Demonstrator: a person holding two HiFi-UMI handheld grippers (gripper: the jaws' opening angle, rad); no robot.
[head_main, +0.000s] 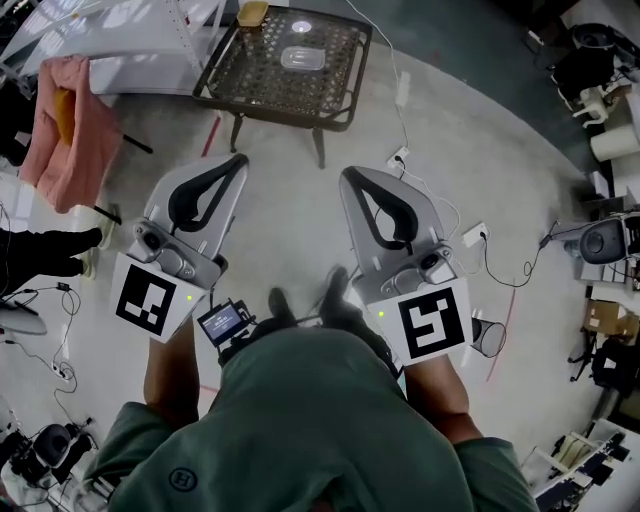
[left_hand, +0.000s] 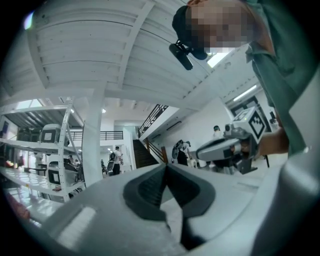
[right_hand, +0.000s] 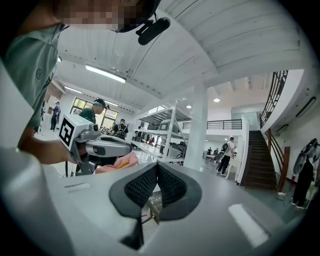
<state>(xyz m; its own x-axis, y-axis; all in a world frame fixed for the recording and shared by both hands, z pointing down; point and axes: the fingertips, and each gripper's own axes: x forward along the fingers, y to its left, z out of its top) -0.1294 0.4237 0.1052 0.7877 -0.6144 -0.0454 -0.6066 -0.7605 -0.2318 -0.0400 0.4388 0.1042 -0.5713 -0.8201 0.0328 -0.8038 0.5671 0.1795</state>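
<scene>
While the person is standing well back from the mesh-topped table (head_main: 255, 70) at 12 o'clock, where a clear container (head_main: 302, 58) is sitting, the left gripper (head_main: 238, 160) and right gripper (head_main: 347, 176) are pointing forward side by side, jaws pressed together on nothing, apparently idling.

Floor (head_main: 300, 215): grey concrete, fills most of the head view.
Directly on it:
- white power strip (head_main: 398, 158), centre frame, just right of the table legs, white cable running upward
- second white socket block (head_main: 474, 234), right of centre, dark cable attached
- red tape line (head_main: 502, 325), lower right
- small wire-mesh bin (head_main: 488, 338) beside that line

Mesh table (head_main: 272, 102): dark metal, upper centre, standing on the floor.
On its top:
- clear lidded container (head_main: 302, 58), near the middle
- yellowish flat item (head_main: 252, 13) at the upper-left corner, kind not discernible
</scene>
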